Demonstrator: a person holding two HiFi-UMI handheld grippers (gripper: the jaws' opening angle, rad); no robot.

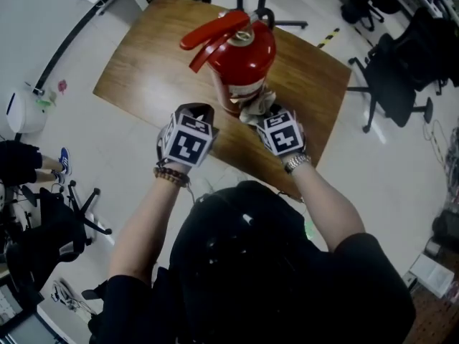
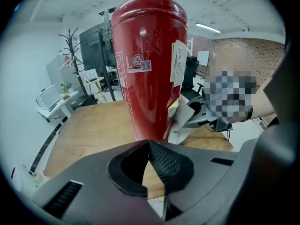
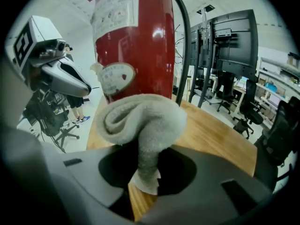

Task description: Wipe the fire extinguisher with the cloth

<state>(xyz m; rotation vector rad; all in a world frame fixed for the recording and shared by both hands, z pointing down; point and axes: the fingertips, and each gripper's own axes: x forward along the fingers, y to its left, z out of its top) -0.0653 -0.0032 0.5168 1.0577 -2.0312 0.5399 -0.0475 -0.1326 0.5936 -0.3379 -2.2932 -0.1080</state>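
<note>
Wooden table (image 1: 143, 70) bears the red metal fire extinguisher (image 1: 247, 59); my right gripper (image 3: 145, 172) pinches grey terry cloth (image 3: 140, 118) for wiping, left gripper (image 2: 149, 165) clenched empty.

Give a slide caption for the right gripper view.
Right claw grips grey cloth by upright red fire extinguisher on wooden table.

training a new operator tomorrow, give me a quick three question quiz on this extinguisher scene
1. True or false: the left gripper is shut with nothing between its jaws.
2. Which gripper holds the grey terry cloth? A: left. B: right.
3. Fill in: the red metal fire extinguisher stands upright on the brown wooden ___.
Key: 1 true. 2 B, the right gripper is shut on it. 3 table.
</note>
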